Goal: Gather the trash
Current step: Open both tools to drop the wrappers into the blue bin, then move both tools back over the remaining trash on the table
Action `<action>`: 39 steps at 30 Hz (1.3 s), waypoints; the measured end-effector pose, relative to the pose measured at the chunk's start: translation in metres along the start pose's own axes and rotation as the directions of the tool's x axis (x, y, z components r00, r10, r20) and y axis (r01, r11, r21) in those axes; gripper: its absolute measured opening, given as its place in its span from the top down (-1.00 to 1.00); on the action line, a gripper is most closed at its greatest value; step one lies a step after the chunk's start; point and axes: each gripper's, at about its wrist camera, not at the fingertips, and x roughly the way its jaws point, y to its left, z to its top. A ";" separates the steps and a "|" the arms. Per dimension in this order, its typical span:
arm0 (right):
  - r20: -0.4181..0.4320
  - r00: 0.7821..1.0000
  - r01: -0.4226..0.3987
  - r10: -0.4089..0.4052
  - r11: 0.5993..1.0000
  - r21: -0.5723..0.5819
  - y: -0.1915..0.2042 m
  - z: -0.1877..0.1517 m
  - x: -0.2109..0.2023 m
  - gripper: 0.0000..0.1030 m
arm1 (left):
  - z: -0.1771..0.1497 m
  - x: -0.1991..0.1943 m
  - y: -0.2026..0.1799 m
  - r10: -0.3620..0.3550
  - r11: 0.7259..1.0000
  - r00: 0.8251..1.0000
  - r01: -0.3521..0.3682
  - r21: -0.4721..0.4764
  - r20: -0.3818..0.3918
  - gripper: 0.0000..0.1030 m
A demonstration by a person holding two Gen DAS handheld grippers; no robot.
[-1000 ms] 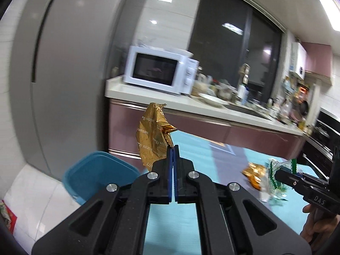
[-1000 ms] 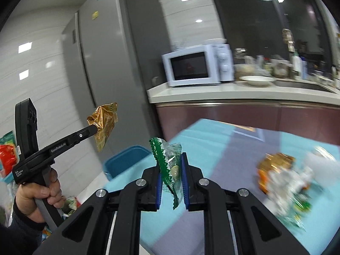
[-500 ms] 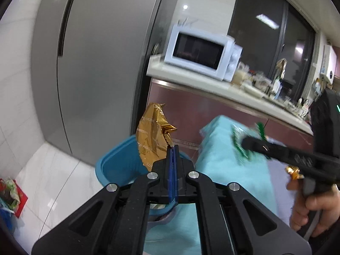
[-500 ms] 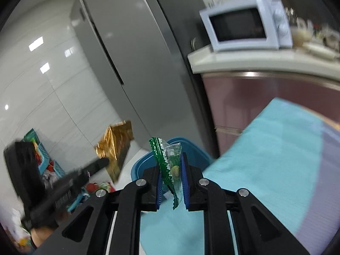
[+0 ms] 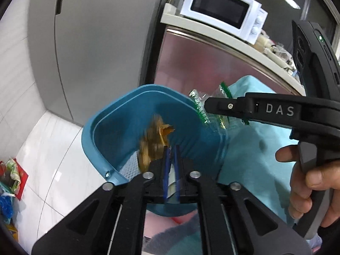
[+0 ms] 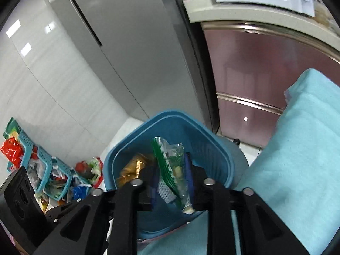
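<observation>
Both grippers are held over the blue bin (image 5: pixel 119 127), which stands on the floor between the fridge (image 5: pixel 95 42) and the table's teal cloth (image 6: pixel 297 159). The left gripper (image 5: pixel 171 148) has its jaws opening to a narrow gap, and nothing is seen between them; the gold wrapper (image 5: pixel 154 142) is blurred just ahead of the tips, apparently falling inside the bin. The right gripper (image 6: pixel 172 170) also has its jaws opening, and the green wrapper (image 6: pixel 170 165) is between them; it lies against the right pad, so whether it is freed cannot be told.

Risks, as judged:
- The green wrapper could be left clinging to the right pad, since thin film sticks; it would then be carried back out with the gripper.
- It could be dropped onto the rim or the cloth, because in the left view it hangs close over the bin's near edge.
- The light gold wrapper could drift as it falls, though it looks well within the walls.
- The two grippers are close together above the bin, so a knock between them is possible on withdrawal.

Counted: two grippers, two wrappers, one bin, one hand (image 5: pixel 310 182) in view, one microwave (image 5: pixel 221 10) on the counter, two perforated teal baskets (image 6: pixel 45 170) of clutter on the floor.
</observation>
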 end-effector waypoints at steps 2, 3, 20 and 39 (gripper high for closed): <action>-0.010 1.000 0.015 -0.015 1.000 -0.009 0.002 0.000 0.005 0.38 | -0.001 0.004 0.000 0.013 1.000 1.000 -0.013 -0.012 0.000 0.42; -0.014 1.000 0.017 -0.017 1.000 -0.012 0.001 -0.001 0.006 0.38 | 0.000 0.002 0.000 0.014 1.000 1.000 -0.014 -0.017 0.006 0.28; 0.070 0.997 -0.021 0.021 1.000 -0.005 0.005 -0.003 -0.024 -0.37 | -0.007 -0.078 0.001 0.040 0.999 0.986 -0.037 -0.023 0.162 -0.87; 0.402 0.903 0.175 -0.153 0.984 -0.019 -0.018 -0.091 -0.178 -0.87 | -0.032 -0.173 -0.076 -0.076 0.993 0.952 0.046 0.108 0.296 -0.89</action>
